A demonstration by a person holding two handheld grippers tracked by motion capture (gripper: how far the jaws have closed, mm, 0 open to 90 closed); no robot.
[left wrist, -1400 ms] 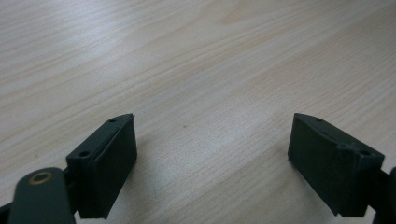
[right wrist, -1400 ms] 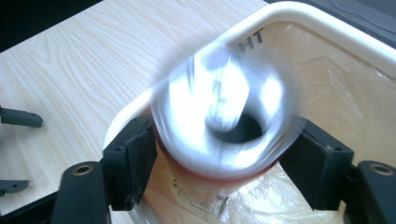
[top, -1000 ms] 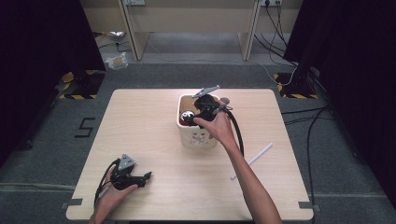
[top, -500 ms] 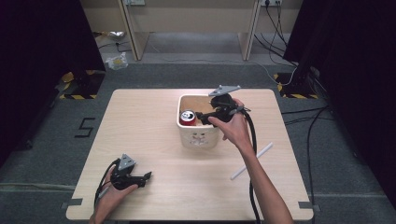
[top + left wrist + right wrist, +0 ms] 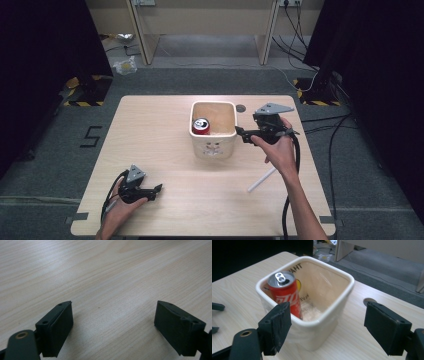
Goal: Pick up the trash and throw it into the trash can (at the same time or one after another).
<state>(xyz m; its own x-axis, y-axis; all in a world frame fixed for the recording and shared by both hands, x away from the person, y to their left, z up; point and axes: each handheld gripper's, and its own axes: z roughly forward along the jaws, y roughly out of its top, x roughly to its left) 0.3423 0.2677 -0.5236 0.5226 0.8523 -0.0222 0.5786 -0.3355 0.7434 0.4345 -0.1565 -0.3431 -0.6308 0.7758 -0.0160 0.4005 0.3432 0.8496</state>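
Note:
A red drink can (image 5: 201, 126) stands upright in the left part of a white square bin (image 5: 214, 148) at the middle of the wooden table. My right gripper (image 5: 242, 135) hovers just right of the bin, jaws pointing at it, open and empty. In the right gripper view the can (image 5: 285, 296) leans near the bin's far left wall (image 5: 312, 336), and the right gripper (image 5: 332, 326) has its jaws spread wide. My left gripper (image 5: 156, 190) rests near the table's front left, open over bare wood. In the left gripper view that gripper (image 5: 113, 326) holds nothing.
A white stick (image 5: 261, 180) lies on the table in front of the right hand. A round cable hole (image 5: 241, 107) sits behind the bin to its right. Cables trail from both grippers. Desk legs and dark floor lie beyond the far edge.
My right gripper was over the bin with the can; it has let go and drawn back to the right. The can now stands in the bin. The left gripper has not moved.

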